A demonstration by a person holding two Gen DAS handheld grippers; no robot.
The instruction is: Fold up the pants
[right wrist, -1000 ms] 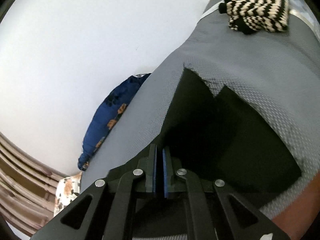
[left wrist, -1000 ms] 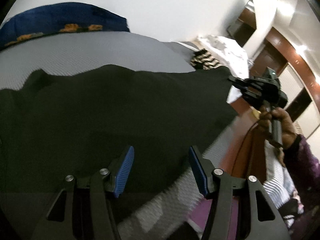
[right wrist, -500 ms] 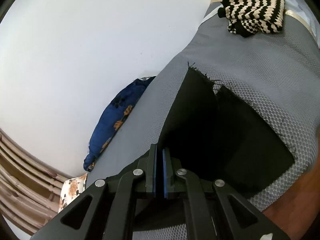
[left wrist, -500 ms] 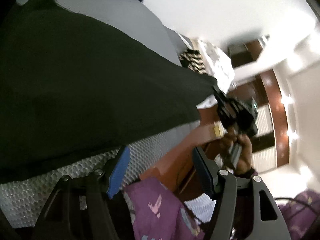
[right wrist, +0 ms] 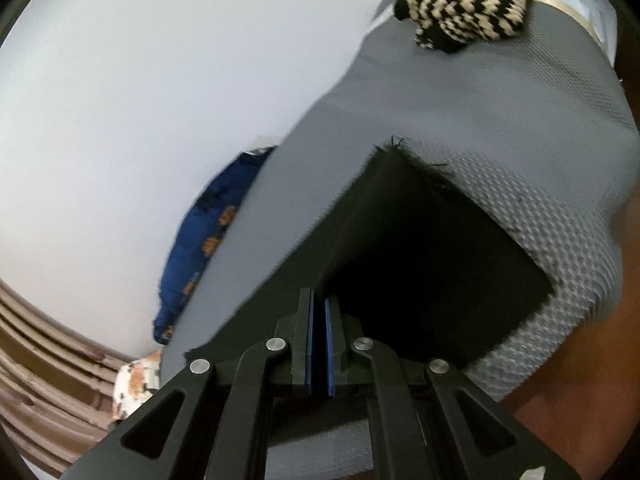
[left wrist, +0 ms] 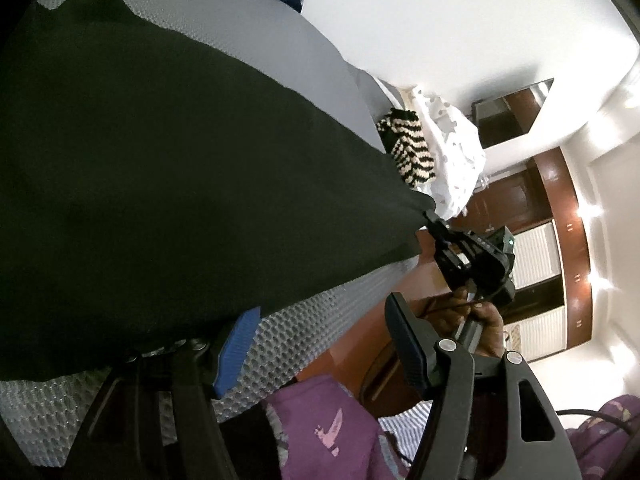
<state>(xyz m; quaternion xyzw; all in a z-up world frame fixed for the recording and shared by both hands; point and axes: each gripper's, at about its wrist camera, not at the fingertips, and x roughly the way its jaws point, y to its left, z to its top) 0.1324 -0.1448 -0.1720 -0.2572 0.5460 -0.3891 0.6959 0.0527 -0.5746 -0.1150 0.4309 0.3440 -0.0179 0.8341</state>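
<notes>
The black pants point(left wrist: 168, 152) lie spread on a grey textured mattress point(left wrist: 312, 64). My left gripper point(left wrist: 320, 340) is open and empty at the mattress's near edge, its blue left pad just under the pants' hem. My right gripper point(right wrist: 318, 340) is shut on an edge of the pants point(right wrist: 420, 264) and lifts it off the mattress point(right wrist: 500, 128). It also shows in the left wrist view point(left wrist: 430, 216), pinching the pants' far corner.
A black-and-cream striped knit point(right wrist: 468, 4) lies at the mattress's far end, also in the left wrist view point(left wrist: 408, 148), beside white bedding point(left wrist: 452, 152). A blue flowered pillow point(right wrist: 204, 248) leans on the white wall. The person's purple clothing point(left wrist: 332, 428) and wooden cabinets point(left wrist: 552, 208) are nearby.
My left gripper has pulled back off the pants to the mattress edge and rolled sideways, staying open. My right gripper stays shut on the pants and has drawn the held edge up and taut.
</notes>
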